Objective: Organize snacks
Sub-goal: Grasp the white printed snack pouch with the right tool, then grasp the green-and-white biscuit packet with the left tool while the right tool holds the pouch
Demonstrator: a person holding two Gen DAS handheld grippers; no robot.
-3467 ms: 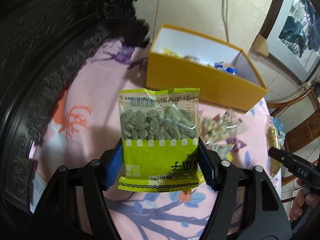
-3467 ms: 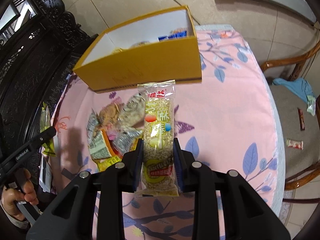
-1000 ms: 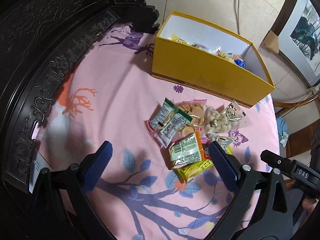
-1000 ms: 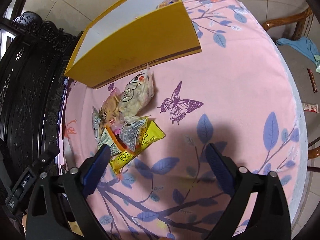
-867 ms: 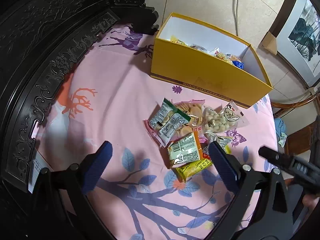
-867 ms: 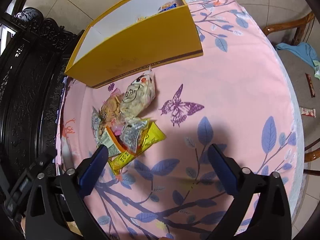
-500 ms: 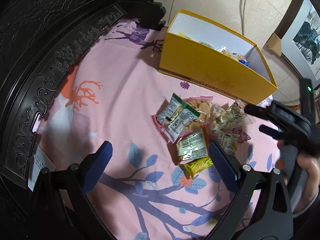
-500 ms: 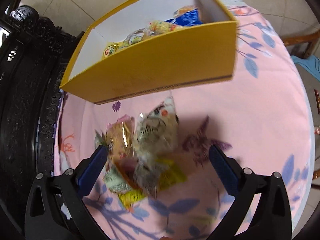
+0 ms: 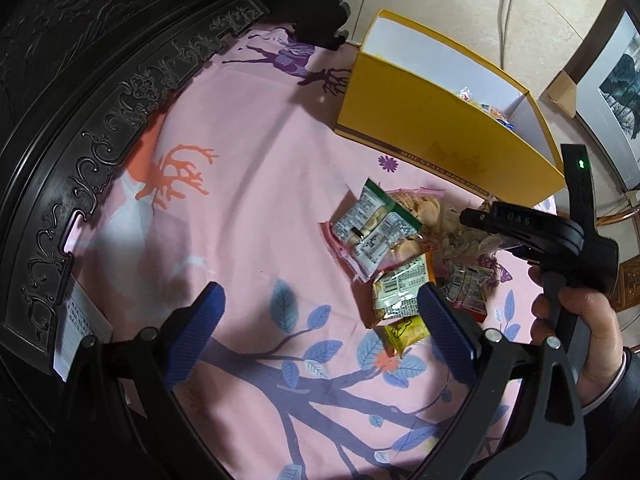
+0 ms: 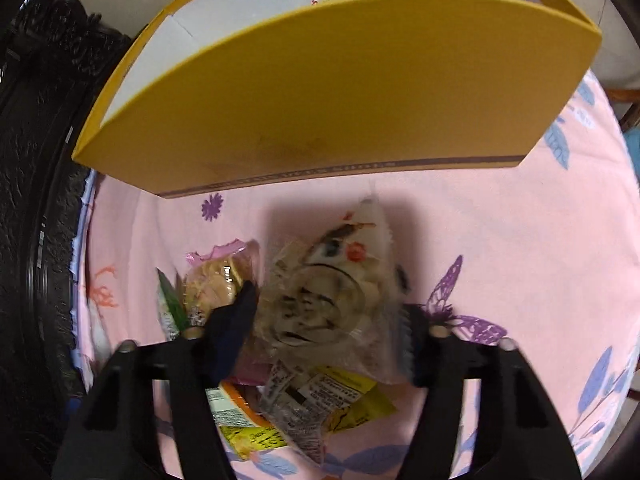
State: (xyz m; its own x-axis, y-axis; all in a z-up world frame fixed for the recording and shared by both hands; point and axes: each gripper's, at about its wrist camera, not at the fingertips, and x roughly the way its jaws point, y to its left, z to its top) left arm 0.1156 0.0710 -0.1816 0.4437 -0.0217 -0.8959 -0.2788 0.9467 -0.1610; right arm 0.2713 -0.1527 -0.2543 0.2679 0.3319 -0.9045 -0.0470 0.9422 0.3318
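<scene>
A pile of small snack packets lies on the pink printed cloth in front of the yellow box, which holds several snacks. My left gripper hangs open just before the pile, nothing between its blue pads. My right gripper is down on the pile with its jaws closing. A clear bag with a cartoon face sits between them, and the fingers press on its two sides. In the left wrist view the right gripper sits over that bag, held by a hand.
A pink cracker bag and a yellow packet lie right beside the gripped bag. The yellow box wall stands close behind. Dark carved wood borders the cloth on the left, with a paper slip at its edge.
The right gripper has come forward and down onto the pile, and its wide jaws have narrowed around the clear bag. The left gripper stays open, almost still. The snacks held earlier are gone from both.
</scene>
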